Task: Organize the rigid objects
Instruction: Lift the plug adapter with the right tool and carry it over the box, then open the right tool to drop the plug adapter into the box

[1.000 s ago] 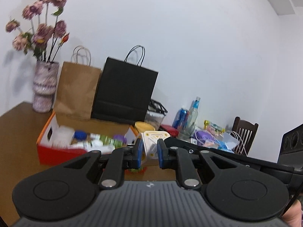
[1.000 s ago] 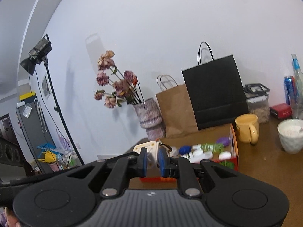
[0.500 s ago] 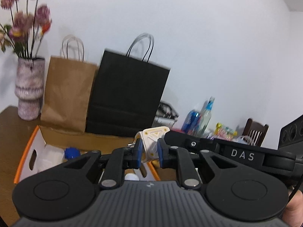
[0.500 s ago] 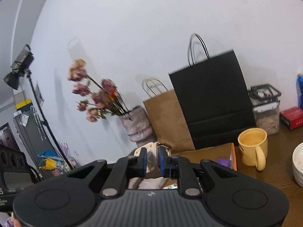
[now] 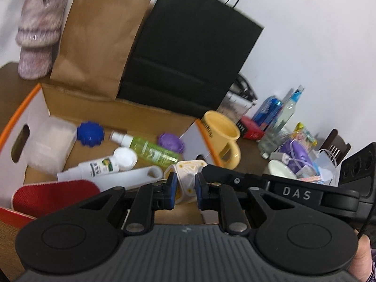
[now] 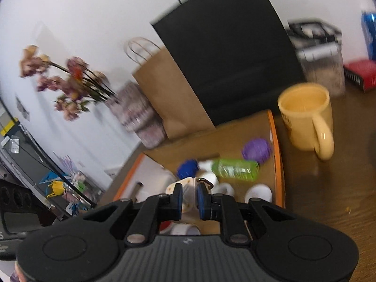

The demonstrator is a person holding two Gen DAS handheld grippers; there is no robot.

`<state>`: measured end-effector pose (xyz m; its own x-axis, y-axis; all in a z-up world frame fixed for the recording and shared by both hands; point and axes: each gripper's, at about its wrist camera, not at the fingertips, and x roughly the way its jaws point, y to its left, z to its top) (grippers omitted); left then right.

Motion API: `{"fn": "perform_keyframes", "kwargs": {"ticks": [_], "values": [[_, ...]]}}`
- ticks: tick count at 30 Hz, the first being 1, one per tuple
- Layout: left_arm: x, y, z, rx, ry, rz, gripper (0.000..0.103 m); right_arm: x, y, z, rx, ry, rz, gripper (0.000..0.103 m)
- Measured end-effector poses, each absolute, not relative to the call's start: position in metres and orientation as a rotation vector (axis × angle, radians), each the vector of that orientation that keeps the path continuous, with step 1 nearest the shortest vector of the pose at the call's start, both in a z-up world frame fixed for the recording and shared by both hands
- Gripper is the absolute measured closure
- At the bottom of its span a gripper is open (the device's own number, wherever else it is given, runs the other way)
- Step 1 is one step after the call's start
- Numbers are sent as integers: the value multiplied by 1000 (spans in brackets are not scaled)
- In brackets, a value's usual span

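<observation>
The cream-white faceted plastic piece with orange line markings (image 5: 186, 181) sits clamped between the blue-padded fingers of both the left gripper (image 5: 184, 189) and the right gripper (image 6: 188, 198), held over the open orange-rimmed cardboard box (image 5: 14, 122). The left view shows its angular faces sharply; the right view is blurred, with only a sliver visible. In the box lie a green spray bottle (image 5: 150, 149), a blue ridged cap (image 5: 90, 134) and a red paddle (image 5: 54, 193). A yellow mug (image 6: 307, 115) stands just beside the box.
</observation>
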<state>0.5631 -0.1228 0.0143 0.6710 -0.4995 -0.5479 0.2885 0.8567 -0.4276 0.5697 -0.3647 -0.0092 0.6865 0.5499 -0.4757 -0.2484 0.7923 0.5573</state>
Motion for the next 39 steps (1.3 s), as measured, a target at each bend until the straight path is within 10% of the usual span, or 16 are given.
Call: {"fn": "perform_keyframes", "kwargs": {"ticks": [6,8,25,35,39], "values": [[590,-126,-11,-341,811,-439,87,594,-358,-35,450,785,412,88],[597,-128,-18,-371,838,-498,103,600,-352,-40,451,824,444,100],[593,-112,-10,-212,810,-296,99,596,-332,-28,189,823,322,95],[524,-84,60,-71,615,-199,77,530,-338,42,139,698,282,92],[484,-75,88,-31,523,-164,45,493,-335,73,114,632,273,85]]}}
